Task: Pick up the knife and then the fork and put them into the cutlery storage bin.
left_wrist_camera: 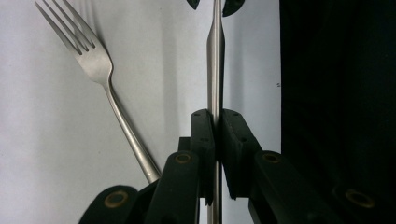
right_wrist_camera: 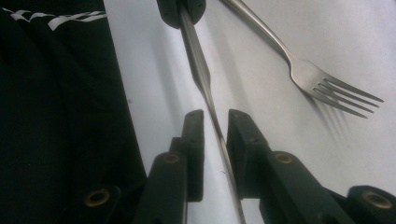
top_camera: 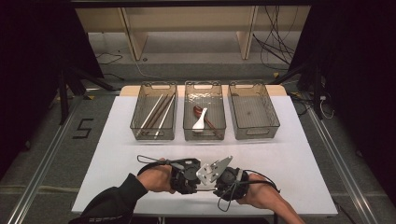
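We see a slim silver metal utensil handle (left_wrist_camera: 214, 60) held just above the near edge of the white table (top_camera: 116, 140), its long axis running level between both grippers. The left gripper (left_wrist_camera: 217, 126) clamps one end; the right gripper (right_wrist_camera: 215, 122) stands narrowly apart around the other.

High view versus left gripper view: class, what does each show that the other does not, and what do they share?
High view: three clear bins at the far side, with chopsticks in the left one and a white spoon in the middle one. Left gripper view: a fork lying flat, and a thin metal handle with the left gripper shutting its jaws on it. Shared: the white table, the left gripper and the right gripper facing it.
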